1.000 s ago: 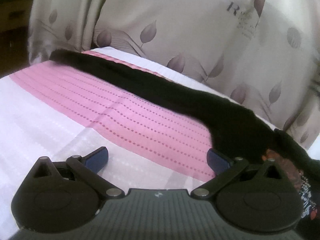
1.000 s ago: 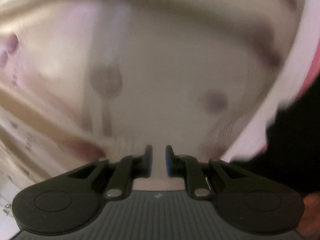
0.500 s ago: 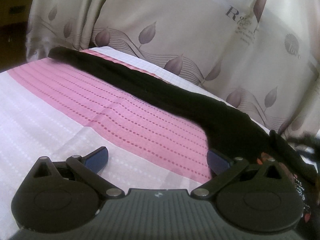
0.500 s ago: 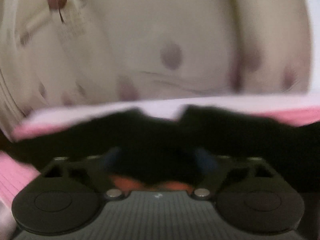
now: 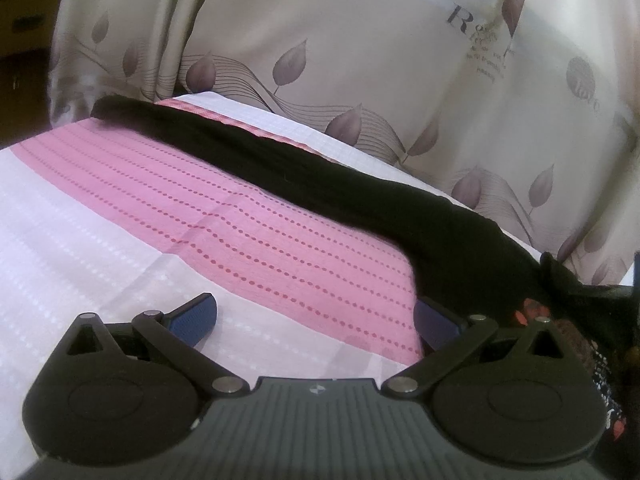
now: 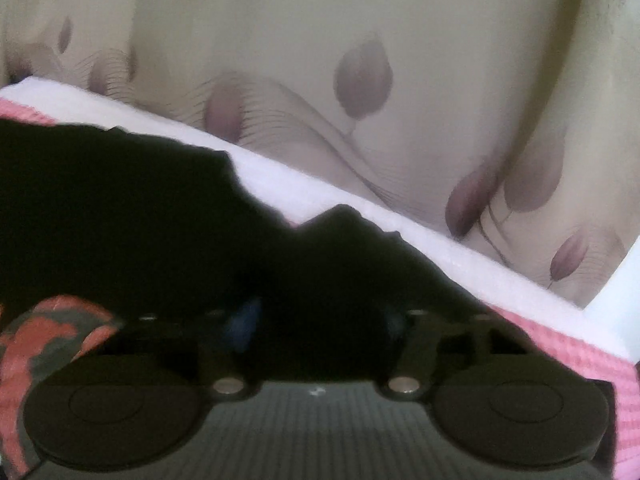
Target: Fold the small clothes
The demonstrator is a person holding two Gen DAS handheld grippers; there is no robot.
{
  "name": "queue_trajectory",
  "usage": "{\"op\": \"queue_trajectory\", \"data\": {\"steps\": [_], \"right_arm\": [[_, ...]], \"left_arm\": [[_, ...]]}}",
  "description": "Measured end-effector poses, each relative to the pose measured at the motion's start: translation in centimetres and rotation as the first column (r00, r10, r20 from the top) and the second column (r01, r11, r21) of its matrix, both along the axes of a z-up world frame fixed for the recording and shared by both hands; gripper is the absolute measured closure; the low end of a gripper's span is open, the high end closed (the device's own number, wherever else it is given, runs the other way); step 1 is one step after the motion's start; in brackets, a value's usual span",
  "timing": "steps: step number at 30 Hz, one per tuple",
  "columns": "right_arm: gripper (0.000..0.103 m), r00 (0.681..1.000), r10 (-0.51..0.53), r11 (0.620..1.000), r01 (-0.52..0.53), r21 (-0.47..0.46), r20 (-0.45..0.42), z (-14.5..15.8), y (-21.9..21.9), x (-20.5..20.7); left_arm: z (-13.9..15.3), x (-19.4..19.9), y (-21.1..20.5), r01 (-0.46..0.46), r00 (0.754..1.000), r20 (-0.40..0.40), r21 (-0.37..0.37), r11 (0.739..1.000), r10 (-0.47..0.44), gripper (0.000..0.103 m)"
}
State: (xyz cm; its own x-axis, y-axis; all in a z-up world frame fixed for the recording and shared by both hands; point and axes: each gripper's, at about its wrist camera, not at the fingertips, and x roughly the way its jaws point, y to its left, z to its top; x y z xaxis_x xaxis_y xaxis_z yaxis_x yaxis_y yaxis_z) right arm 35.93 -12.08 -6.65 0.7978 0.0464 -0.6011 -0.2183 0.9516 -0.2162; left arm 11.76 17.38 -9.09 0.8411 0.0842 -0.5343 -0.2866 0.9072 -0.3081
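A black garment [image 5: 320,172] with a red print lies on the pink and white striped cloth [image 5: 224,220]; one long part stretches to the far left. My left gripper [image 5: 316,316] is open and empty, low over the cloth, its right finger [image 5: 434,318] beside the garment's edge. In the right wrist view the same garment [image 6: 120,216] fills the lower left, its red print [image 6: 36,336] at the left edge. My right gripper [image 6: 320,320] is open, its fingers set wide over the black fabric, which lies between them.
A beige curtain with purple leaves [image 5: 360,40] hangs close behind the far edge of the surface; it also fills the right wrist view [image 6: 360,72]. The surface's far edge [image 6: 360,208] runs just behind the garment. Dark furniture [image 5: 20,12] stands at the far left.
My right gripper swung from the curtain down onto the black garment and opened from nearly shut to wide. My left gripper stayed open and barely shifted.
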Motion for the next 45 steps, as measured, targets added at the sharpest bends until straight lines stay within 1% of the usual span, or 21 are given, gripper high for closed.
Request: {"op": "queue_trajectory", "data": {"steps": [1,2,3,7,11,15,18,20,24,26,28,29,31,32,33,35,37,38,39,42,45], "right_arm": [[0.061,1.000,-0.005,1.000,0.005,0.010,-0.007,-0.1,-0.3,0.4],[0.081,1.000,-0.007,1.000,0.007,0.014,-0.014,0.1,-0.5,0.4],[0.085,1.000,-0.012,1.000,0.013,0.022,-0.019,0.2,-0.7,0.5],[0.088,1.000,-0.021,0.992,0.018,0.125,0.019,1.3,-1.3,-0.2],[0.088,0.997,-0.038,0.969,0.020,0.246,0.069,3.7,-1.1,-0.6],[0.088,0.995,-0.012,0.925,-0.028,0.378,0.103,6.2,0.8,-0.8],[0.088,0.990,0.033,0.891,-0.089,0.444,0.134,7.2,3.7,-1.1],[0.088,0.986,0.070,0.878,-0.132,0.459,0.150,7.4,6.0,-1.4],[0.088,0.981,0.144,0.839,-0.191,0.509,0.132,6.3,10.3,-1.7],[0.088,0.979,0.163,0.852,-0.204,0.482,0.125,5.3,12.2,-1.6],[0.088,0.979,0.187,0.861,-0.204,0.466,0.082,3.9,13.3,-0.9],[0.086,0.978,0.201,0.869,-0.202,0.451,0.051,3.1,13.6,-0.7],[0.073,0.971,0.238,0.869,-0.208,0.449,-0.012,2.1,13.7,-0.7],[0.059,0.964,0.265,0.853,-0.223,0.473,-0.024,2.0,13.3,-1.1],[0.037,0.958,0.286,0.825,-0.241,0.511,-0.010,2.1,12.6,-1.8],[0.014,0.958,0.281,0.762,-0.262,0.592,0.063,2.7,10.2,-4.1],[0.014,0.961,0.261,0.713,-0.258,0.652,0.094,3.2,7.3,-6.5],[0.014,0.965,0.244,0.713,-0.243,0.657,0.092,3.4,6.1,-7.6],[0.014,0.974,0.210,0.740,-0.216,0.637,0.087,3.6,5.0,-8.7],[0.014,0.989,0.112,0.844,-0.147,0.515,0.099,3.5,2.5,-12.1],[0.014,0.994,-0.003,0.907,-0.044,0.418,0.112,2.7,0.4,-14.1]], "left_arm": [[0.0,0.0,0.0,0.000,1.000,0.000,0.000,1.000,0.000,0.000],[0.0,0.0,0.0,0.001,1.000,0.000,0.000,1.000,-0.001,0.000],[0.0,0.0,0.0,0.001,1.000,0.000,0.000,1.000,-0.001,0.000],[-0.1,0.0,-0.1,0.001,1.000,-0.001,0.000,1.000,-0.001,0.000],[-0.1,0.0,-0.1,0.002,1.000,-0.002,0.001,1.000,-0.002,0.000],[-0.1,0.1,-0.2,0.000,1.000,0.001,-0.003,1.000,0.000,0.000],[-0.1,0.1,-0.2,0.000,1.000,0.001,-0.003,1.000,0.000,0.000],[-0.2,0.1,-0.1,0.000,1.000,0.003,-0.006,1.000,0.000,0.000],[-0.1,0.1,-0.2,0.001,1.000,0.002,-0.004,1.000,-0.001,0.000],[-0.1,0.1,-0.2,0.001,1.000,0.002,-0.004,1.000,-0.001,0.000],[-0.1,0.1,-0.1,0.001,1.000,-0.001,-0.004,1.000,-0.001,0.000],[-0.1,0.1,-0.1,0.001,1.000,0.000,-0.005,1.000,-0.001,0.000],[-0.1,0.1,-0.1,0.000,1.000,0.000,-0.007,1.000,0.000,0.000],[-0.1,0.1,-0.2,0.000,1.000,-0.001,-0.006,1.000,0.000,0.000],[-0.1,0.1,-0.2,0.000,1.000,-0.002,-0.004,1.000,0.000,0.000],[-0.1,0.1,-0.2,0.000,1.000,-0.002,-0.005,1.000,0.000,0.000],[-0.1,0.1,-0.1,0.000,1.000,-0.001,-0.011,1.000,0.000,0.000],[-0.1,0.0,0.0,0.000,1.000,0.001,-0.014,1.000,0.000,0.000],[0.0,0.0,0.0,-0.001,1.000,-0.006,-0.016,1.000,0.000,0.000],[0.0,-0.1,0.2,0.002,1.000,0.003,-0.034,0.999,-0.002,0.000],[0.0,-0.2,1.3,0.029,0.999,0.036,-0.108,0.994,-0.025,0.000]]}}
